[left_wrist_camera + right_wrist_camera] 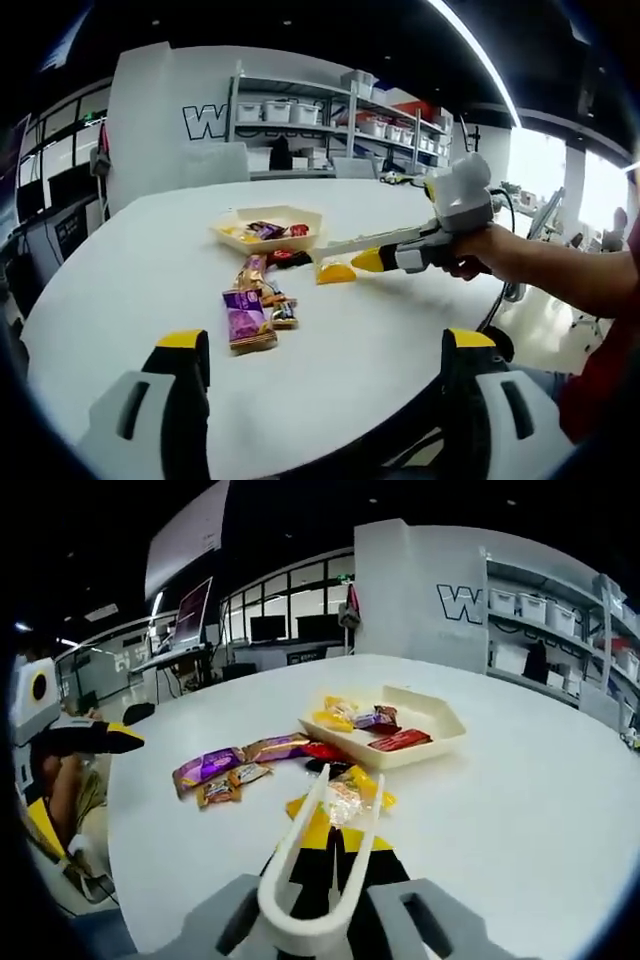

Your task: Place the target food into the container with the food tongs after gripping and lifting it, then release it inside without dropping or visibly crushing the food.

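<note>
Left gripper view: the left tool (325, 355) rises from the bottom edge with its two yellow-tipped jaws spread wide and nothing between them, above the near edge of the white round desk (130, 290). At centre frame lies a purple snack packet (246, 317) with smaller wrapped sweets (277, 305) touching its right side. Beyond them, upper centre, sits the cream tray container (270, 226), holding several wrapped items. The right tool (366, 260) enters from the right, held by a person's hand (470, 262), gripping white food tongs (335, 247) whose tips reach a yellow wrapped sweet (335, 273) lying on the desk just right of the tray's near corner. Shelving with bins (330, 115) stands in the background.

Right gripper view: the right tool (333, 865) is closed on the looped end of the food tongs (320, 865) at lower centre. The tong arms run up the frame to the yellow wrapped sweet (350, 792); whether the tips are pinching it or merely bracketing it cannot be told. The sweet rests on the desk (520, 810), near the tray container (440, 725) at centre right. The purple snack packet (205, 767) and the smaller sweets (230, 782) lie to the left. The left tool (95, 738) shows at the left edge.
</note>
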The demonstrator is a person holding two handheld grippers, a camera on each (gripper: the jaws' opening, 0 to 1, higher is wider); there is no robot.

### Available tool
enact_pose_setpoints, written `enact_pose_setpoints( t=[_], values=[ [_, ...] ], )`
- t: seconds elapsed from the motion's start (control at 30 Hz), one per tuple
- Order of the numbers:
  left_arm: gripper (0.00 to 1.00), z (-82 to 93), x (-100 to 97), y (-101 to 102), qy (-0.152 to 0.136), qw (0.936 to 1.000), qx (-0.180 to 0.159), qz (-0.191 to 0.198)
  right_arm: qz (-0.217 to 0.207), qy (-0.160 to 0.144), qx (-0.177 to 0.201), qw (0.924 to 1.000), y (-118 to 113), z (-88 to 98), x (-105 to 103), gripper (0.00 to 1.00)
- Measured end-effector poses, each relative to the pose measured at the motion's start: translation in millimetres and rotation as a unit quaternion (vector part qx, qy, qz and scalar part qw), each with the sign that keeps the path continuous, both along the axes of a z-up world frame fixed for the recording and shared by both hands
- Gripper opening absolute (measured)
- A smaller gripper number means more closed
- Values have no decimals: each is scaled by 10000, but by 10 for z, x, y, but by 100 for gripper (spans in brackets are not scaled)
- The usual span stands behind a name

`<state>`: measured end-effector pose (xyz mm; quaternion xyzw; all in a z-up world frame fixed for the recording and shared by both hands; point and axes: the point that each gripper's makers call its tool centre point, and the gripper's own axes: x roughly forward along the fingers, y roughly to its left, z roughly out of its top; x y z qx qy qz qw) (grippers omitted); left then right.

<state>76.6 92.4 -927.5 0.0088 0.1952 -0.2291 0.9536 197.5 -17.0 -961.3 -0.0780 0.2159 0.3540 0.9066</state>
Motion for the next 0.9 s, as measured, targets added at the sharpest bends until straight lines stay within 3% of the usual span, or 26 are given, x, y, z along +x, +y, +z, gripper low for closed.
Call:
enact_pose_setpoints(
  t=[0.33, 0.47, 0.8, 0.9],
  values=[
    [94, 7, 11, -62, 6, 10000, 9, -75, 113, -115, 179, 9997, 28, 67, -50, 0],
    [94, 4, 10, -65, 7, 10000, 7, -83, 115, -183, 156, 9996, 11, 66, -55, 7],
    [93, -15, -7, -63, 24, 10000, 14, -87, -27, -234, 553, 9982, -3, 148, -36, 29],
    [93, -10, -5, -56, 14, 10000, 1, -77, -30, -239, 654, 9976, -7, 195, -25, 21]
  ],
)
